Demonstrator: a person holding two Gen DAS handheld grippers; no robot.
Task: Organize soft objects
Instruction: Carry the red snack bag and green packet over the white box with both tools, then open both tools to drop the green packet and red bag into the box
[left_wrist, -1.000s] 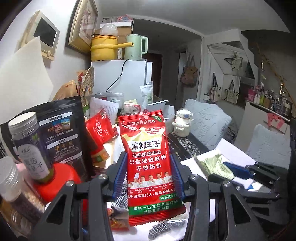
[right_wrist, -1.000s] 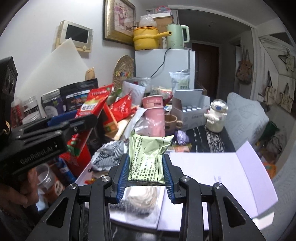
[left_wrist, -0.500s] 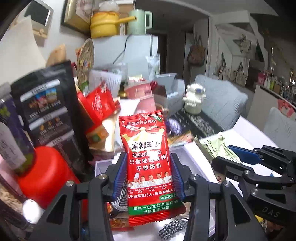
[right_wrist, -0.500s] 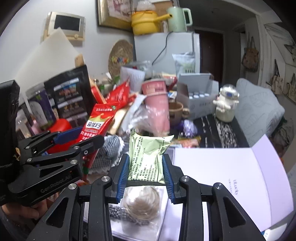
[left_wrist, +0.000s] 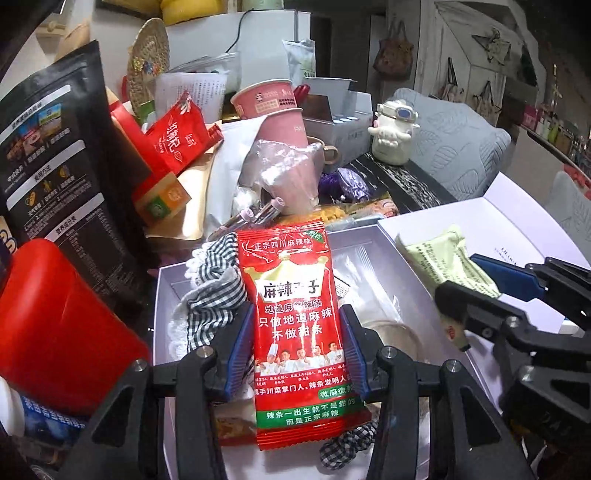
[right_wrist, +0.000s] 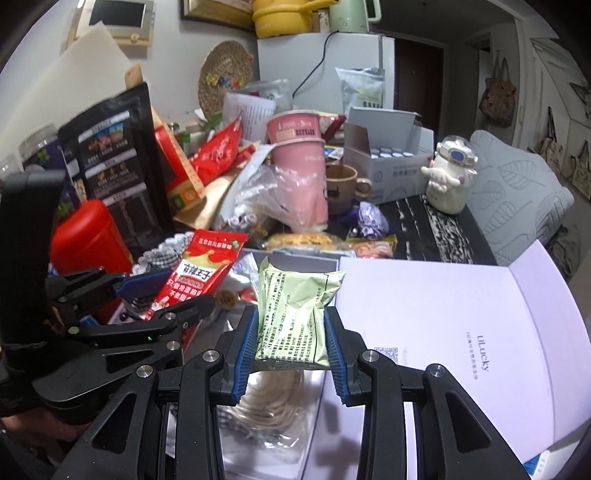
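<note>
Roughly midway, judging by what already lies in the box

Left wrist view: left gripper (left_wrist: 297, 350) low centre of frame, jaws pinching a red snack packet (left_wrist: 297, 325) upright over the open white box (left_wrist: 162, 295). Checked cloth (left_wrist: 214, 295) already inside at the box's left end, more of it showing bottom centre; clear plastic wrap on the box floor right of centre. Right gripper (left_wrist: 476, 284) enters from the right edge, clamped on a pale green packet (left_wrist: 439, 262) above the box's right wall.

Right wrist view: right gripper (right_wrist: 291, 339) lower centre, jaws closed on the green packet, a coiled pale bundle (right_wrist: 269, 402) in wrap beneath it in the box. White lid (right_wrist: 443, 325) folded open at right. Left gripper at left edge with the red packet.

Left to do: both packets not yet released into the box; clutter heap in upper frame untouched
</note>
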